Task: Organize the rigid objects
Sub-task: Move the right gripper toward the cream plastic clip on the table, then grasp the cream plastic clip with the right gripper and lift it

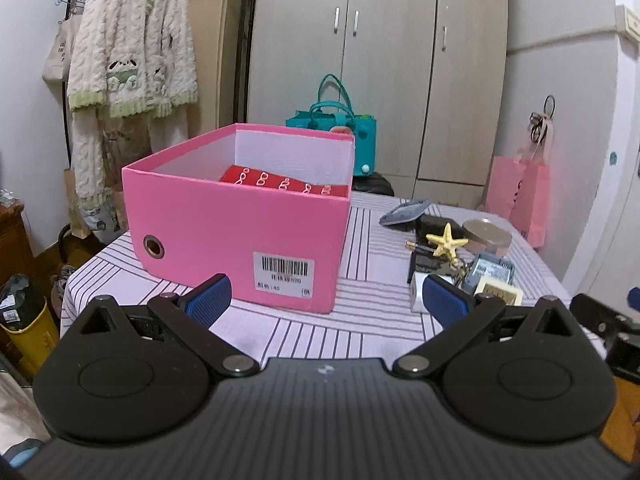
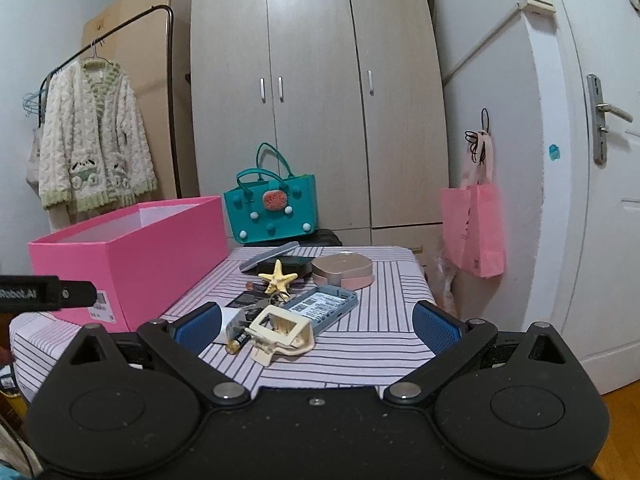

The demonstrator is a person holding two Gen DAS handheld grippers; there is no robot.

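A pink open box point(image 1: 240, 236) stands on the striped table point(image 1: 360, 320) and holds a red case point(image 1: 280, 184). It also shows in the right wrist view point(image 2: 132, 256). Loose items lie to its right: a yellow starfish point(image 2: 277, 276), a cream hair claw point(image 2: 282, 332), a grey-blue device point(image 2: 324, 304), a battery point(image 2: 238, 340), a round beige case point(image 2: 342, 270) and a grey pouch point(image 2: 268, 256). My left gripper point(image 1: 326, 300) is open and empty in front of the box. My right gripper point(image 2: 316, 326) is open and empty, just before the hair claw.
A teal handbag point(image 2: 272, 212) sits behind the table by the wardrobe point(image 2: 316, 100). A pink paper bag point(image 2: 474, 232) hangs on the right wall. A cardigan point(image 2: 92, 148) hangs on a rack at the left. A yellow bin point(image 1: 32, 332) stands on the floor.
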